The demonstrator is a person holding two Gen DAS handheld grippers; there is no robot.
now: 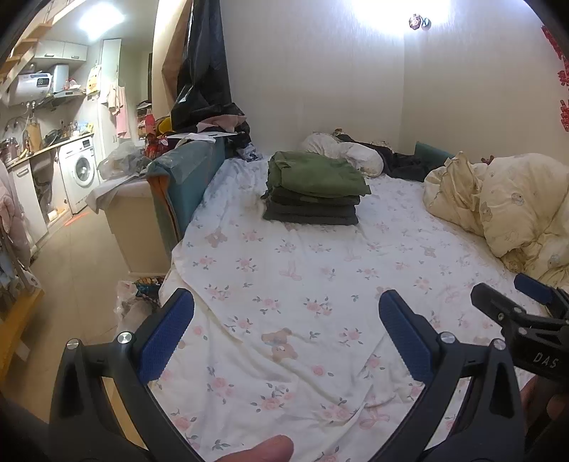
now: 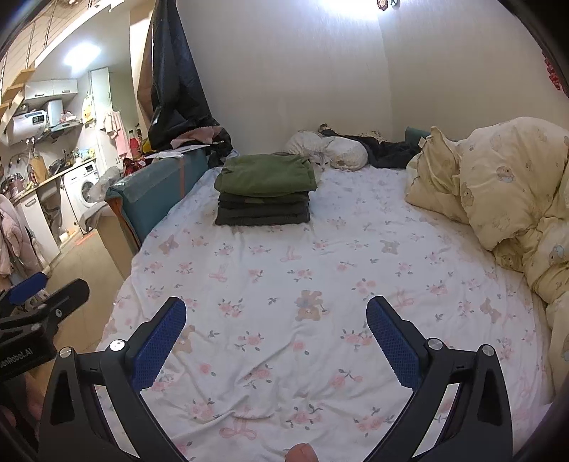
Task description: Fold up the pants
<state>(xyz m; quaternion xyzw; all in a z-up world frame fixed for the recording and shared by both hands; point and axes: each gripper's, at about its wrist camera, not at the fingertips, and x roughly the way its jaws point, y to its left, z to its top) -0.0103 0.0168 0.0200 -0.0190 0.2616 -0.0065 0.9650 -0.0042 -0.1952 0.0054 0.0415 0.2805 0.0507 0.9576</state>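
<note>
Dim warm room, blown-out glare on the wall [image 1: 398,14] far ahead, ceiling light [image 1: 101,19] far left, fisheye-bent edges, dark corners

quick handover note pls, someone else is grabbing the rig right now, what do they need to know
Left tongs: open, empty, above the flowered bedsheet.
Right tongs: open, empty, above the same sheet.
Pants: a neat stack of folded pants sits at the far side of the bed, green pair on top, dark ones beneath.
Done: everything in that stack looks folded.
Left: no unfolded pants lie on the open sheet in front. Dark clothing lies by the wall near the pillow; I cannot tell whether it is pants.
</note>
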